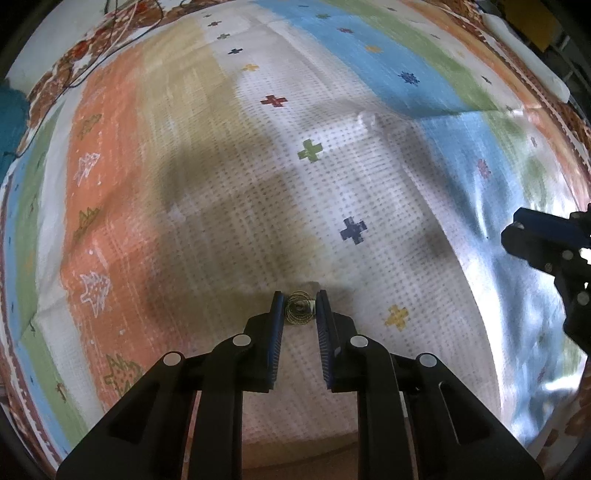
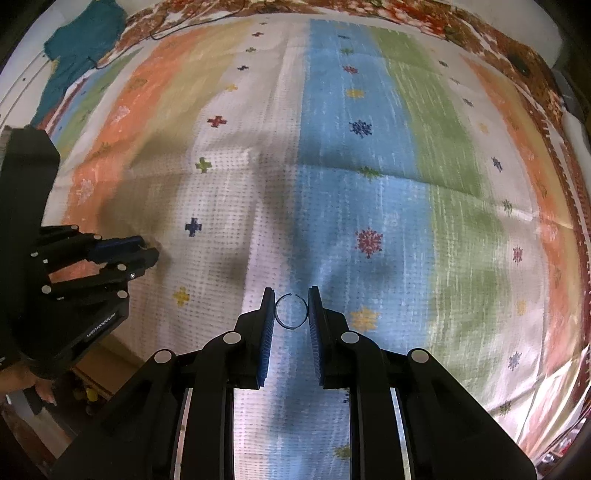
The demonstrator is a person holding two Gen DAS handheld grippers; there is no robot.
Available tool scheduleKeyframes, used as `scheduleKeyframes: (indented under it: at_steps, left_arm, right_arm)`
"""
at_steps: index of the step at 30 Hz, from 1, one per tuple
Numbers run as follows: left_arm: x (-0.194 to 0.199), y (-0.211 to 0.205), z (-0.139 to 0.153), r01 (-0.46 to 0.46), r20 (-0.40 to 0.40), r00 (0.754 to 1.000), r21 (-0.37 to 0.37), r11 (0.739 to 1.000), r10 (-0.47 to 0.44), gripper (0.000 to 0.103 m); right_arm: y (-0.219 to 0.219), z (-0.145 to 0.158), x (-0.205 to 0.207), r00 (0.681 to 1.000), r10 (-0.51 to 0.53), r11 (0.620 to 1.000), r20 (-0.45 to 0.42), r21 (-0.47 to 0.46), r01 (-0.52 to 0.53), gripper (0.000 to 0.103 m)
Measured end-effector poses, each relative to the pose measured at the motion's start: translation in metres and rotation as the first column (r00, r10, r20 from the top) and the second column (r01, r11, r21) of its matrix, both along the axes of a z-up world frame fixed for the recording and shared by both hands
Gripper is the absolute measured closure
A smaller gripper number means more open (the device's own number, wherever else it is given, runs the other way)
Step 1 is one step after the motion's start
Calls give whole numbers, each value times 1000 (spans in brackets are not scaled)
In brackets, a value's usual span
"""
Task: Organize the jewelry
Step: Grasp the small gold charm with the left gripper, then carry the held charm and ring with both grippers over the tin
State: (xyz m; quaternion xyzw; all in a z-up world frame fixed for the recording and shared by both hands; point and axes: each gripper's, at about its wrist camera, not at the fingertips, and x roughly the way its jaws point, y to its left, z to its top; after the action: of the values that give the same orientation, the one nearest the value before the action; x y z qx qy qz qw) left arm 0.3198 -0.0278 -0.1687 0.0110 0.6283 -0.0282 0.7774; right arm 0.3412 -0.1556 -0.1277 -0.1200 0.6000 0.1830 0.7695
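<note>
A small gold coiled-wire jewelry piece (image 1: pixel 299 313) rests on the white band of a striped patterned cloth (image 1: pixel 258 184). My left gripper (image 1: pixel 300 308) points down at it, and both blue pads touch its sides, so it is shut on it. From the right wrist view the left gripper (image 2: pixel 149 249) is at the far left, low on the cloth. A thin dark open ring (image 2: pixel 291 312) sits between the pads of my right gripper (image 2: pixel 291 308), which is shut on it just above the blue stripe (image 2: pixel 332 203). The right gripper (image 1: pixel 517 232) shows at the right edge of the left wrist view.
A teal garment (image 2: pixel 85 48) and a dark cable (image 2: pixel 173 31) lie at the far left corner of the cloth. A small clear lump (image 1: pixel 367 120) sits on the white band farther out. A hand (image 2: pixel 40 391) holds the left gripper's handle. The cloth's near edge drops off below.
</note>
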Motion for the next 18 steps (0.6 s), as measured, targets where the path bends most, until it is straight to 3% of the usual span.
scheduleKeyframes:
  at_steps: [18]
  left_arm:
    - [-42, 49, 55, -127, 96, 987, -9, 992, 127, 86]
  right_arm:
    - [22, 20, -20, 994, 24, 1000, 108, -1, -24, 84]
